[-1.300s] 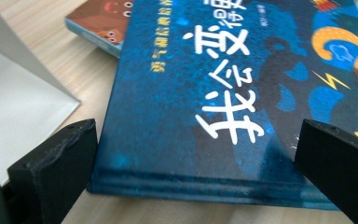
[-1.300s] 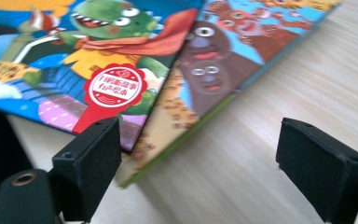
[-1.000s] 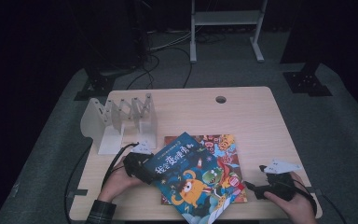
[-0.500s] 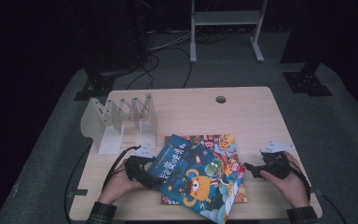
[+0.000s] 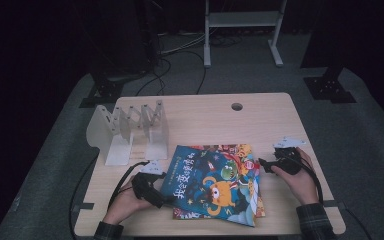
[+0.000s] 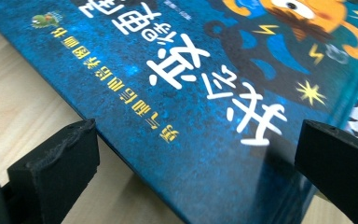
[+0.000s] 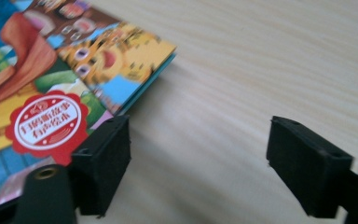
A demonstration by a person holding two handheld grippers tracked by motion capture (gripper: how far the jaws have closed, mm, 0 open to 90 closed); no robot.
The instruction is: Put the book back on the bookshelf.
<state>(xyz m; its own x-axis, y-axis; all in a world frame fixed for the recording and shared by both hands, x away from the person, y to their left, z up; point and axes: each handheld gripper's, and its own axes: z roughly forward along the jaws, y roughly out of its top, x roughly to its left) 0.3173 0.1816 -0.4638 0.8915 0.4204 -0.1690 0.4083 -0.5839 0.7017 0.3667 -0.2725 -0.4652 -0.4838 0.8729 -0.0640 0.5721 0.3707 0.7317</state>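
While the left gripper (image 5: pixel 166 199) is straddling the blue book's (image 5: pixel 207 187) lifted edge with jaws unclenched, the right gripper (image 5: pixel 263 164), narrowing on nothing, is needing to steady the lower book (image 7: pixel 51 88) squarely before any lift

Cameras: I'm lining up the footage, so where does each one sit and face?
High view: above the table's near side, facing forward and down; forearms, hands, left gripper, right gripper.
Left gripper view: between black jaws, facing the blue picture book.
Right gripper view: facing the colourful book underneath, light wooden table.
Shared: both books.
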